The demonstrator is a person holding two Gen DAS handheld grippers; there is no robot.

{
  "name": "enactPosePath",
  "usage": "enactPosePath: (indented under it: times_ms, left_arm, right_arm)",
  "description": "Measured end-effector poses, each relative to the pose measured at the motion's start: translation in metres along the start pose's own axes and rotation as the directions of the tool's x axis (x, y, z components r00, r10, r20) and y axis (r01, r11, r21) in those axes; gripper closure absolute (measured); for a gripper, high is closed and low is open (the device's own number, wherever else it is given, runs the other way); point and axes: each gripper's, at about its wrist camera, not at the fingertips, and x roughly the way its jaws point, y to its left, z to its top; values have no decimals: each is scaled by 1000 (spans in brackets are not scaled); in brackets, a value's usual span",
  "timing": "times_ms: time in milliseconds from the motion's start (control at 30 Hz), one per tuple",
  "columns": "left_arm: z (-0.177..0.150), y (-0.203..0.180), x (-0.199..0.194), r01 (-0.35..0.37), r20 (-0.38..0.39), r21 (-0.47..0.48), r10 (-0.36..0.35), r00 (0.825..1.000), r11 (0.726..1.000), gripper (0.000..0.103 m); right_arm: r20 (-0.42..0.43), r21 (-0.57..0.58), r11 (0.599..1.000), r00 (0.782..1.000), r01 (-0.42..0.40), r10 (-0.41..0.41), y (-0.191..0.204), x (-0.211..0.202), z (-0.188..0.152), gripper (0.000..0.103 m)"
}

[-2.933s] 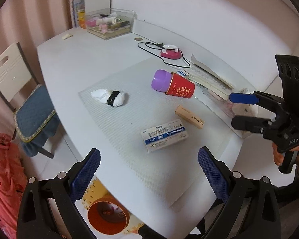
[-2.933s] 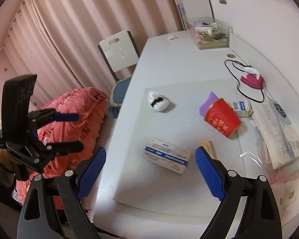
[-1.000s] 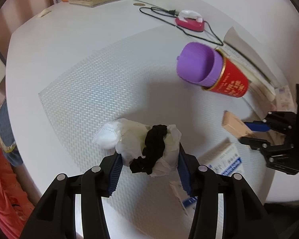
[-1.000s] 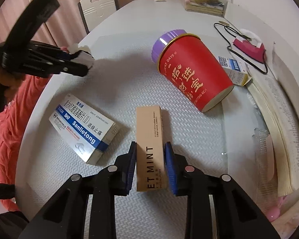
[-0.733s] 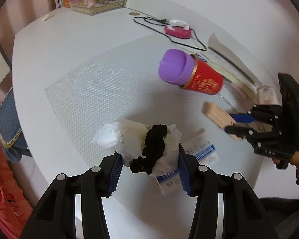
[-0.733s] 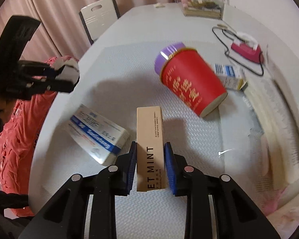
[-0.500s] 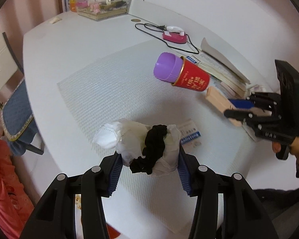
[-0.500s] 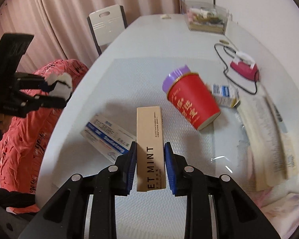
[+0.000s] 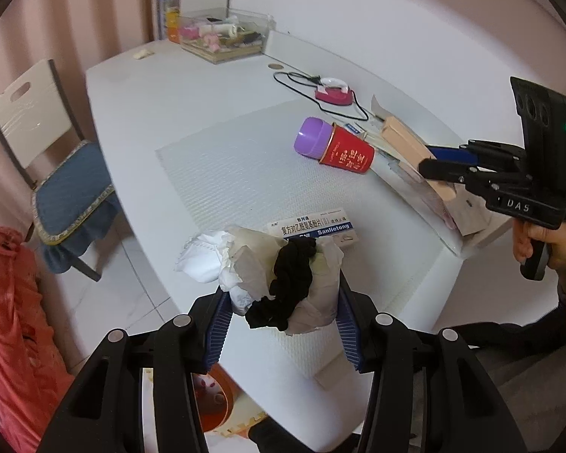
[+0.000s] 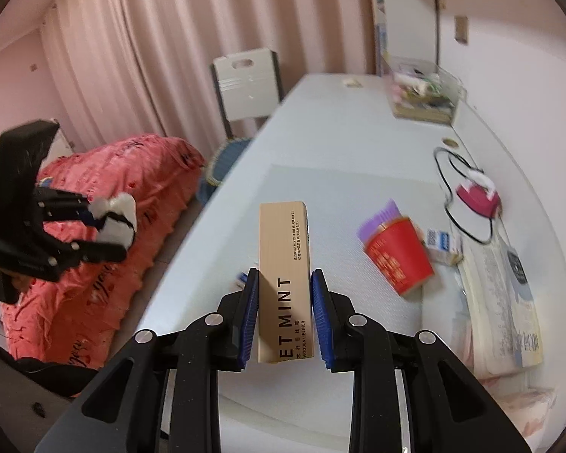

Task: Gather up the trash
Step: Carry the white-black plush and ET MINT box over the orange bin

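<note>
**Both tongs lifted clear with trash**

Since half a second earlier, both loads had risen higher off the surface. The left tongs stayed clamped on the tissue wad, wrapped by a black band, above the surface's near edge. The right tongs stayed closed on the tan box, printed "ET MINT" and "WOODEN UPLINER". On the mat lay the "Sanlietong" box and the tipped red cup bearing gold Chinese characters.

The tan box reads "ET MINT" and "WOODEN"; the white-and-blue medicine box reads "Sanlietong"; the right gripper body is marked "DAS".
</note>
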Motion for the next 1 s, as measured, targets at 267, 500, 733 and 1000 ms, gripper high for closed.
enactPosePath:
  times_ms: [267,500,733,1000]
  left_arm:
    - [-21,15,-34,-56,59,-93,61,996,994,52]
    - [-48,37,-57,-120,74,-194,136,988,974,52]
    - [-84,64,-79,-178,62,-318,208,976,931,52]
    - [-134,100,-98,-234,6,-443,263,965,865,51]
  right_arm:
    - [27,-101,991,996,-87,90,45,-3,27,75]
    - [4,-193,964,983,-181,185,94,13,47,75]
    - [-56,-297,907,954,-298,295,160,42,62,75]
    - [-178,-401,802,897,-442,406,247,78,62,75]
